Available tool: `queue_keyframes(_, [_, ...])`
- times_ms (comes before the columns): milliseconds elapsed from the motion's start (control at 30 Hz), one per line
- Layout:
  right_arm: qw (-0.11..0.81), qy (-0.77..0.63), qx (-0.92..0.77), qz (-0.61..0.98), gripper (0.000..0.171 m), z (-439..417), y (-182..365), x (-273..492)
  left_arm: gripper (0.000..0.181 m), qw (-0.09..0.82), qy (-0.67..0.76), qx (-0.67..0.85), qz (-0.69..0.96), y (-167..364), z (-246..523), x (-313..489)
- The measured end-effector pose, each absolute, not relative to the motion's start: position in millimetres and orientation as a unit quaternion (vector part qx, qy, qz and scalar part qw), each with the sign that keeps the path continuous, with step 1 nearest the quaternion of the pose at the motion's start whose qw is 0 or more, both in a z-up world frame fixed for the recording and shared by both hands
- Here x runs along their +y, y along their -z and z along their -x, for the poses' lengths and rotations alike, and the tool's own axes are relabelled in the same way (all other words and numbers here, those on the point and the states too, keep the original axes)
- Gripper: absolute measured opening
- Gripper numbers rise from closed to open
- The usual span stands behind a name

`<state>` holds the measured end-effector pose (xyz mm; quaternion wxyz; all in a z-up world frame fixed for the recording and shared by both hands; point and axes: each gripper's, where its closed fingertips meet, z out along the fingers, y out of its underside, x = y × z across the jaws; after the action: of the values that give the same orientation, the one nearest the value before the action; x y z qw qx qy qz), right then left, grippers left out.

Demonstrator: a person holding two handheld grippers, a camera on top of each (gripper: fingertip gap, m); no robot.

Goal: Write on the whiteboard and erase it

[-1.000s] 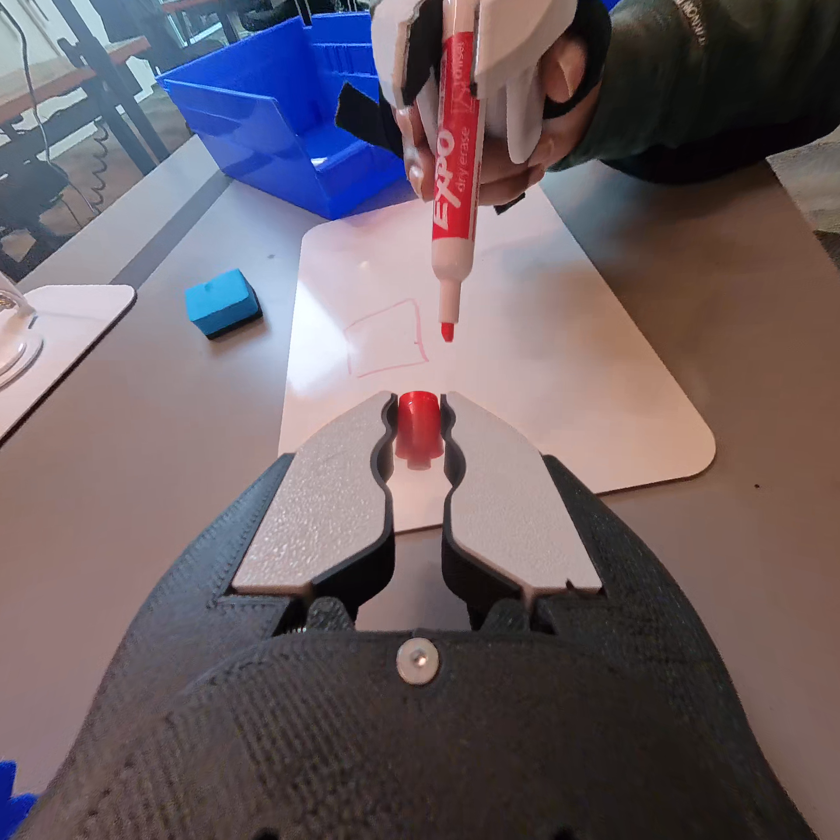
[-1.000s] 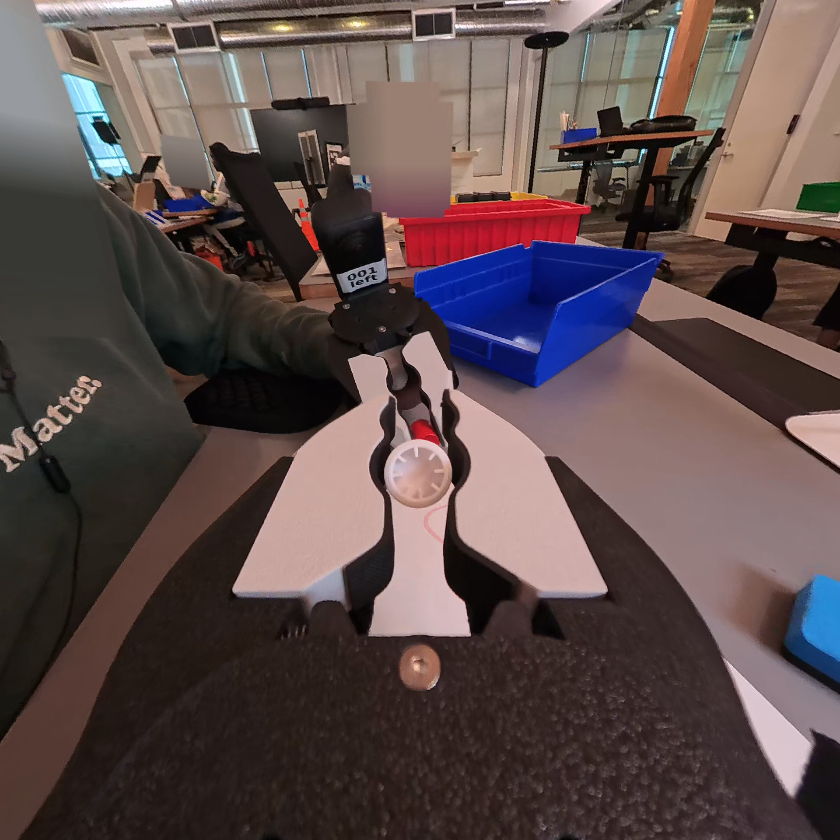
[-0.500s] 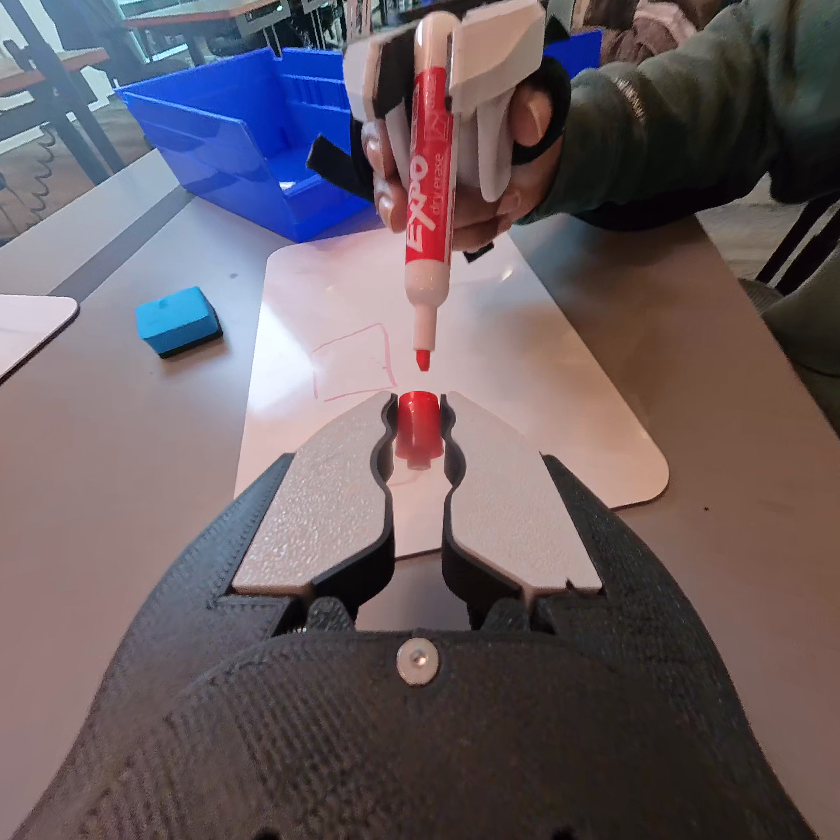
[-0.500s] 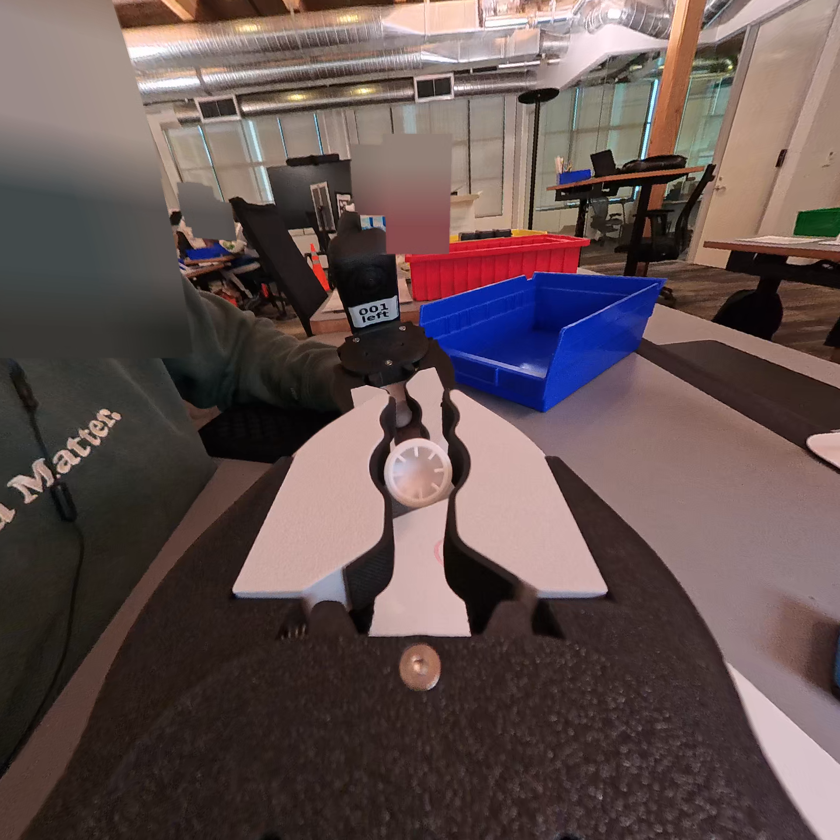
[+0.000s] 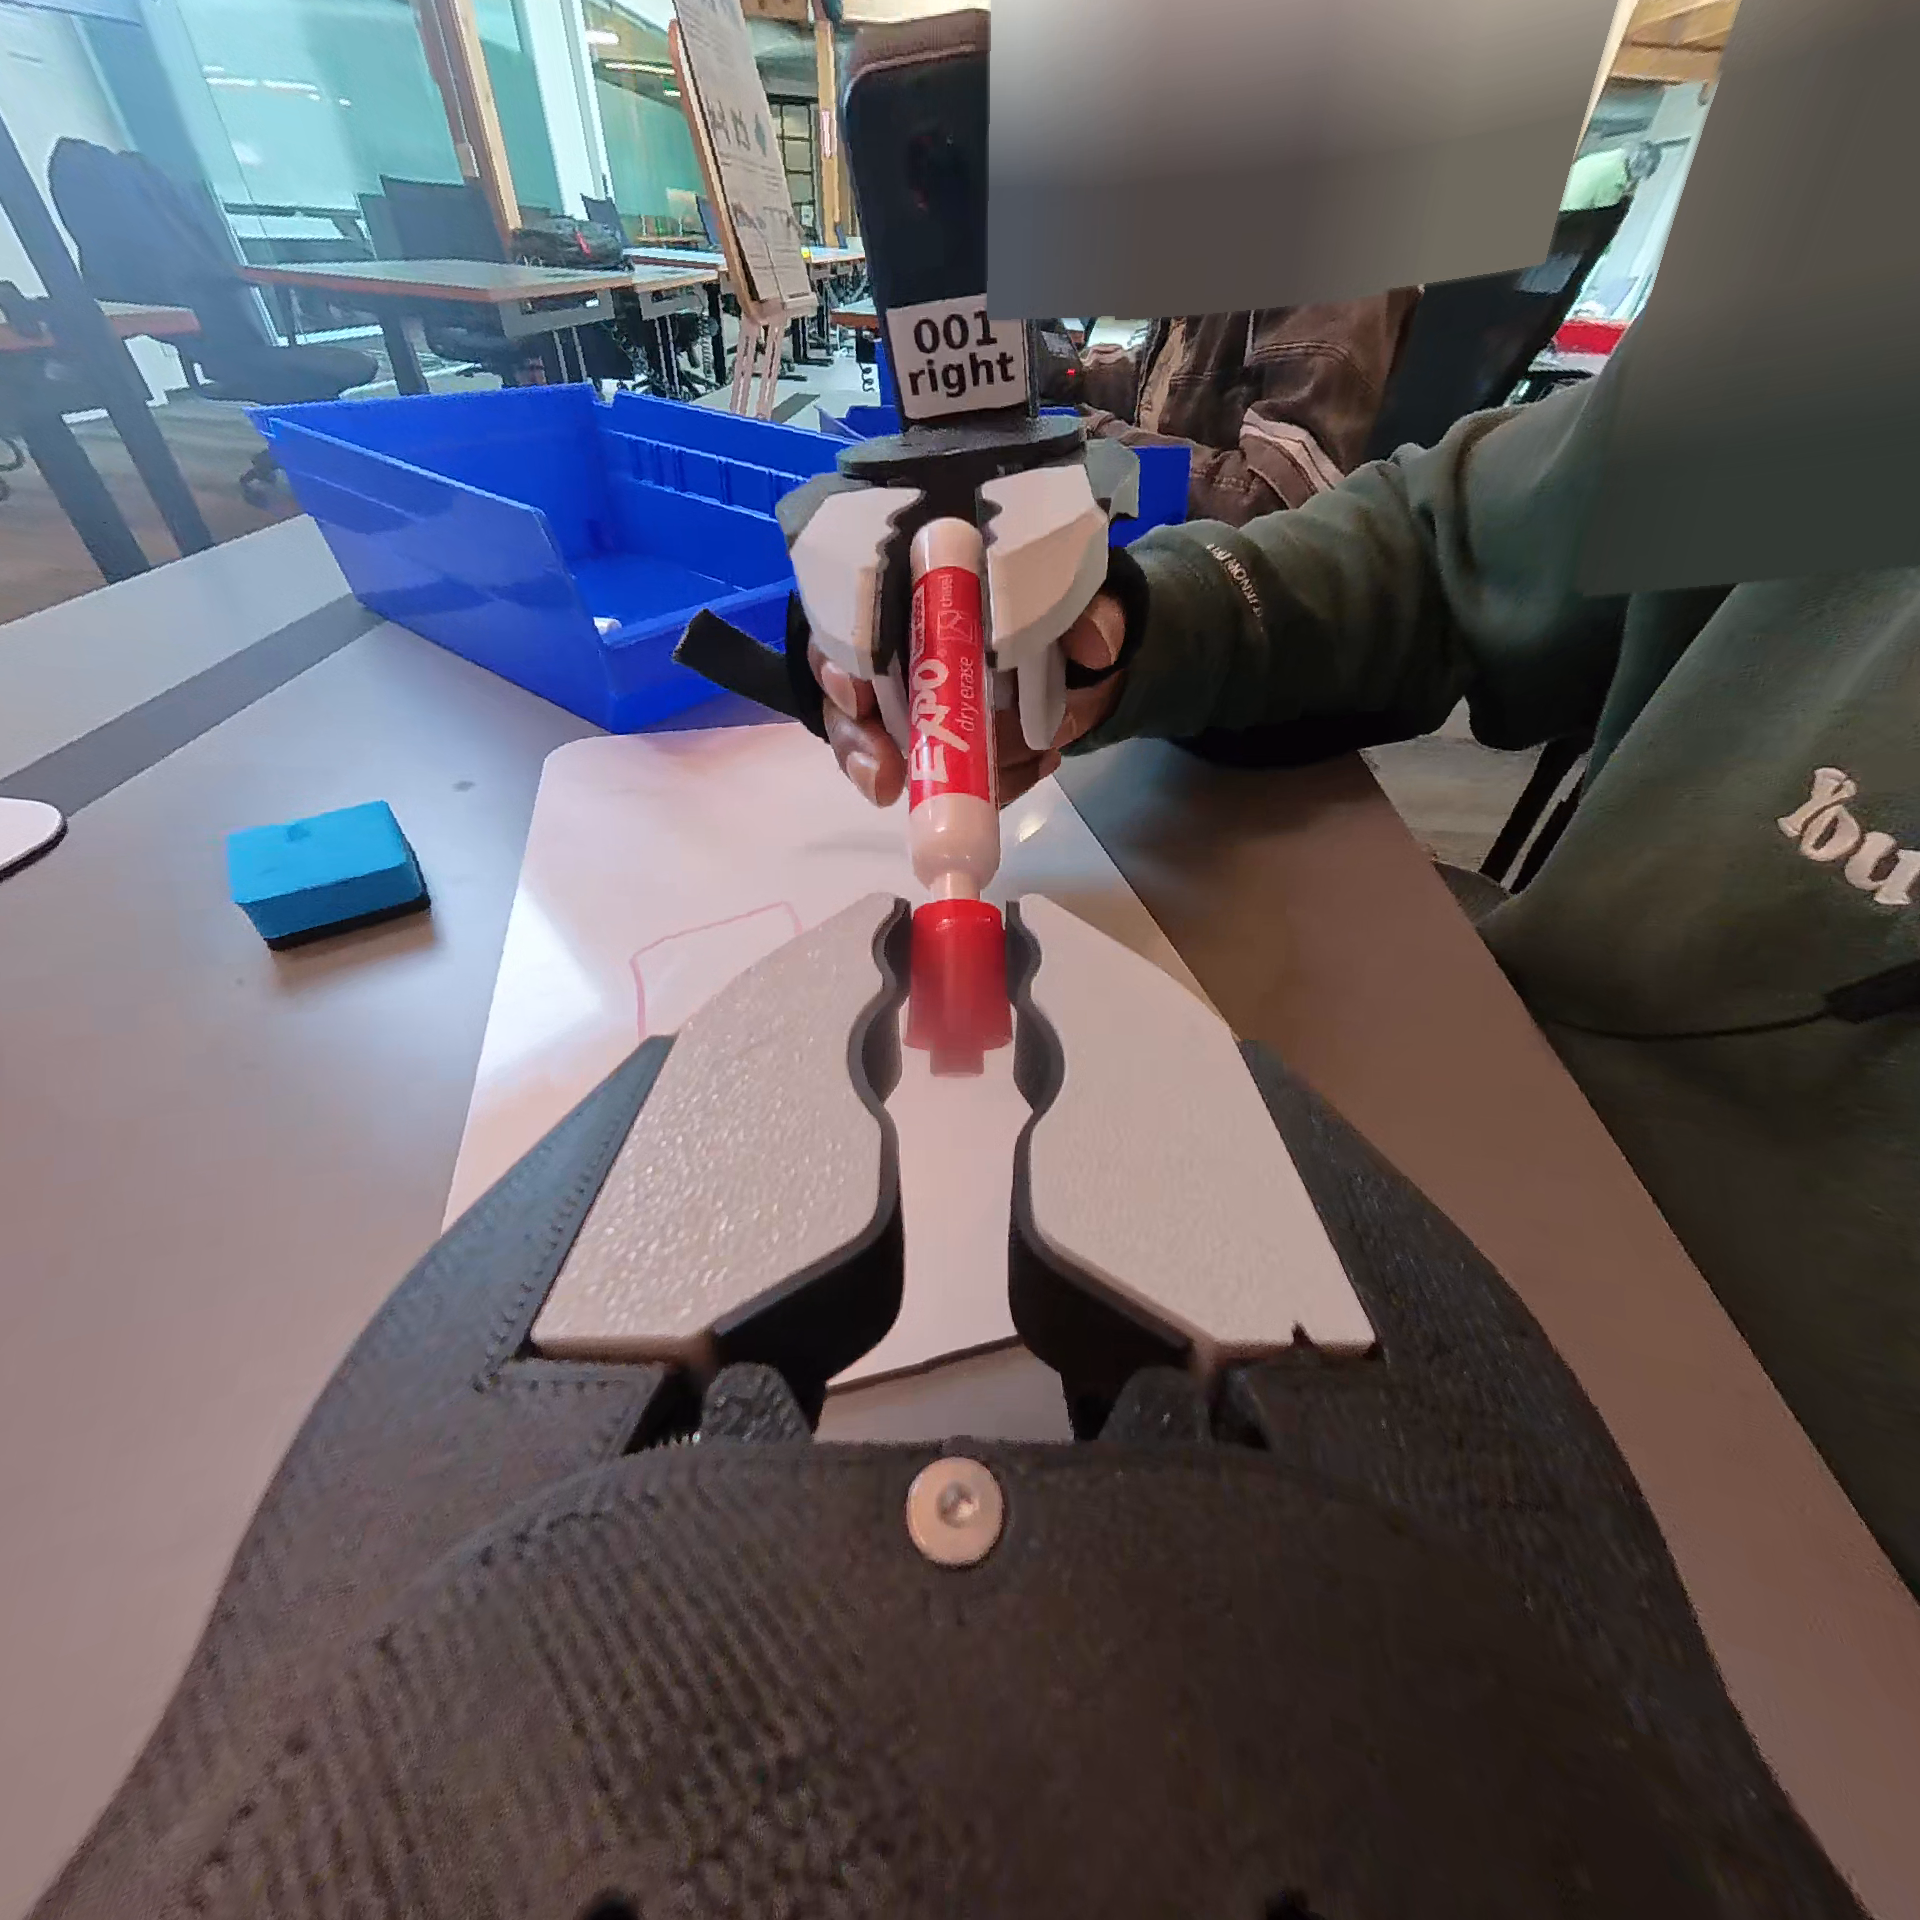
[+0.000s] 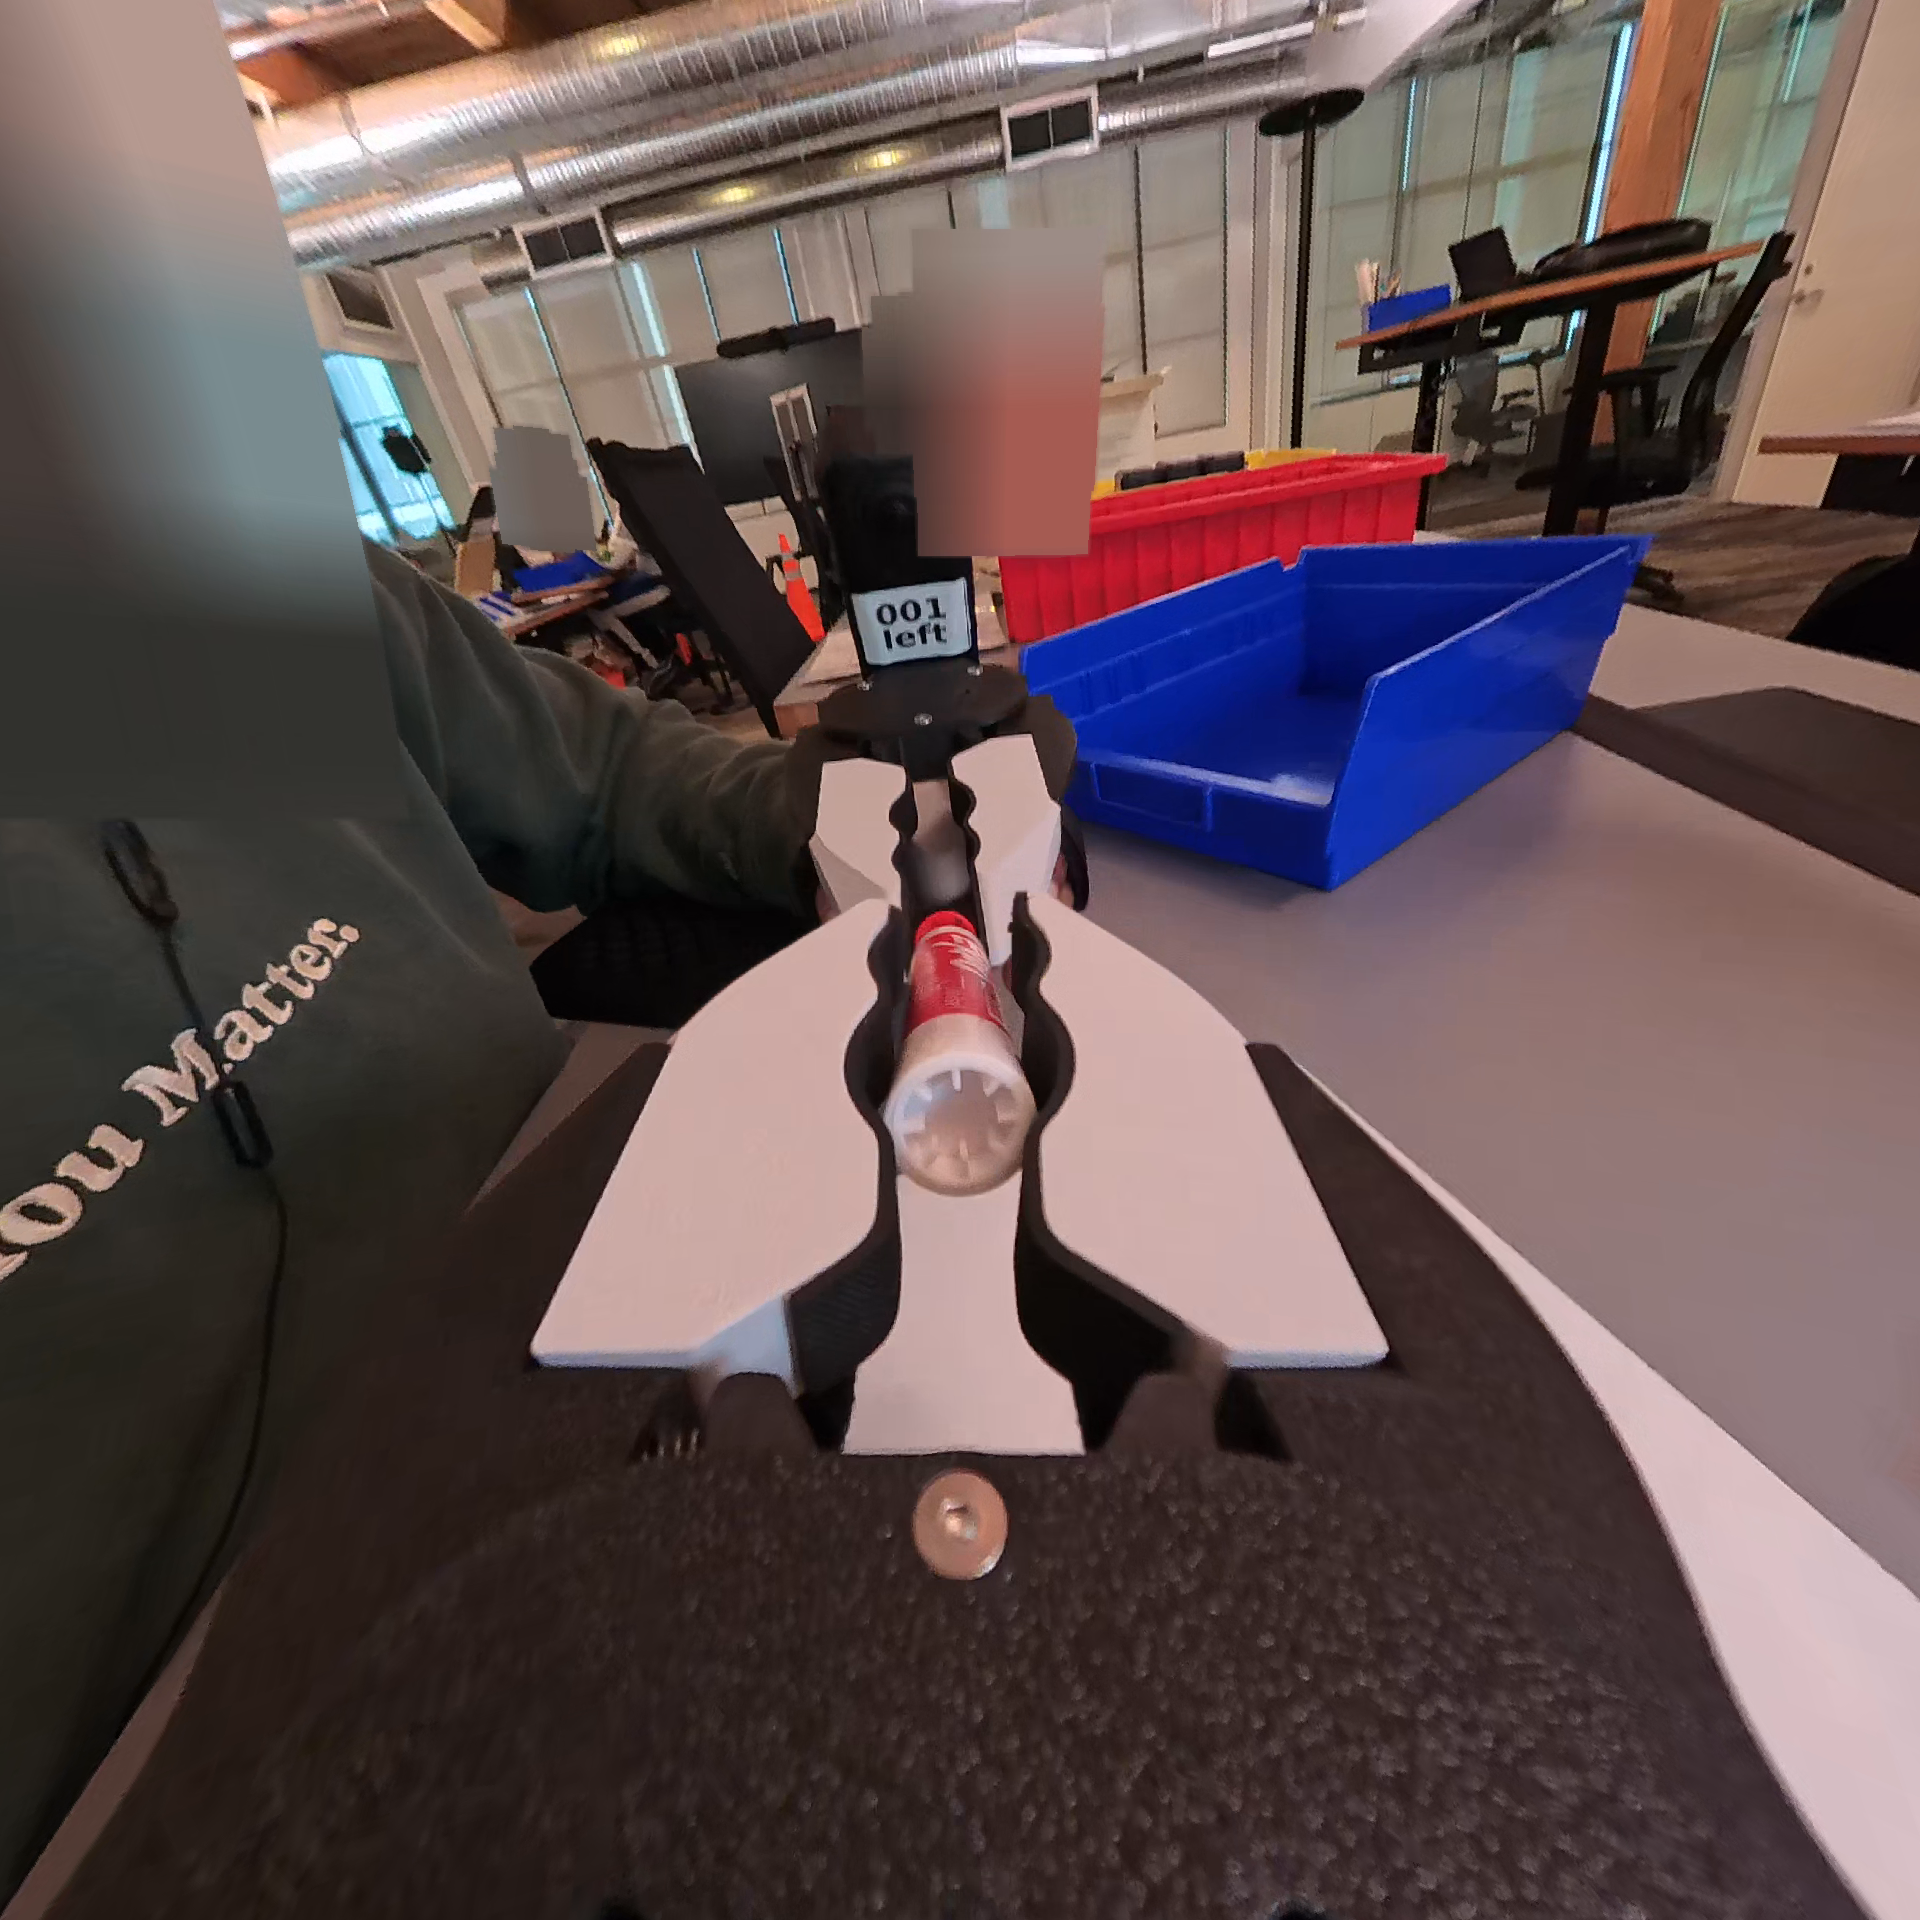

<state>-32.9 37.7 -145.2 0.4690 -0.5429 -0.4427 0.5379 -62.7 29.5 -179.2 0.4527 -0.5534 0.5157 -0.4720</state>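
The step in hand looks like putting the cap back on the pen, now that a faint red square (image 5: pixel 717 961) is drawn on the flat white whiteboard with round corners (image 5: pixel 665 831), which lies on the smooth grey table (image 5: pixel 208 1091) in the middle of the left wrist view.

Going from left to right in that view: at the left edge is the corner of one more white board (image 5: pixel 26 831). Next, at the middle left, sits one small blue foam eraser with a black bottom (image 5: pixel 324 871), just beside the whiteboard, with nothing touching it. Above it, in the upper left, is one big blue plastic bin (image 5: pixel 499 540).

In the middle, the left gripper (image 5: pixel 956 982) is squeezed tight on the little red pen cap (image 5: pixel 956 987). Right above it, the right gripper (image 5: pixel 940 613) is squeezed tight on the red and white marker pen (image 5: pixel 951 717). The pen points down, and its thin end goes into the open top of the cap. I cannot tell if the cap has clicked on all the way.

On the right is the person's dark green sleeve (image 5: pixel 1351 582).

In the right wrist view, a second bin, red and long (image 6: pixel 1247 530), stands behind the blue one.

So I count two grippers, one pen, one cap, one eraser and two bins.

I think the next move calls for a straight push, so pen and cap line up and snap shut. Then one gripper must let go and pick up the eraser.
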Motion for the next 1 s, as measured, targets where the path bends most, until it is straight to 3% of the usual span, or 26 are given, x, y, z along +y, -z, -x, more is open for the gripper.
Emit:
queue_keyframes(400, [0.445, -0.396, -0.571, 0.565, 0.020, 33, 175, 28, 0.017, 0.422, 0.501, 0.517, 0.551, 180, 66, 23])
queue_keyframes(1000, [0.428, -0.370, -0.602, 0.564, 0.019, 32, 186, 23, 0.017, 0.414, 0.497, 0.528, 0.549, 186, 69, 22])
